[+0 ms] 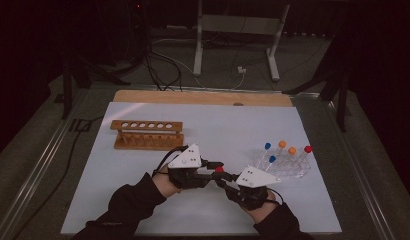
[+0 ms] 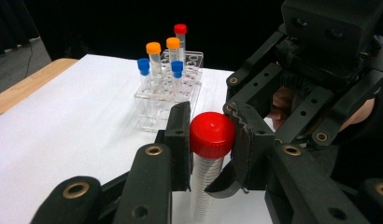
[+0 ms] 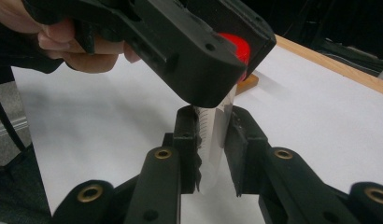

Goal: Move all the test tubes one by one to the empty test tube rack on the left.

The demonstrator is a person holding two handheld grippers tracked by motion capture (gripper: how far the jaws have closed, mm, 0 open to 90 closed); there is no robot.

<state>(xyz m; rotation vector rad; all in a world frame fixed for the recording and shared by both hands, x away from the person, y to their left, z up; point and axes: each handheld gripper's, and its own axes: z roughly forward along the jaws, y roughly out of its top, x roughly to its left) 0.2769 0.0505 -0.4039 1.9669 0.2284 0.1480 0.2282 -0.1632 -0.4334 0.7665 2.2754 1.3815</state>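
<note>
My left gripper [image 2: 210, 140] has its jaws clamped on the red cap [image 2: 211, 134] of a clear tube [image 3: 216, 135], one pad on each side of the cap. My right gripper [image 3: 213, 149] is clamped lower down on the tube's body, where the printed scale marks show between the pads. The tube stands upright between the two grippers, above the white mat [image 1: 143, 200], a little in from its near edge and about midway along it. In the high view the red cap [image 1: 219, 169] sits right where my left gripper [image 1: 213, 167] and right gripper [image 1: 225, 181] meet, my hands coming in from the near edge in dark sleeves.

Towards the right edge of the mat stands a clear plastic rack [image 1: 288, 167] with capped tubes in it: two blue, two orange, one red. Towards the far left corner lies a wooden rack [image 1: 147, 134] with a row of round holes, all unfilled. A bare wooden strip [image 1: 203, 97] shows along the far edge of the mat.
</note>
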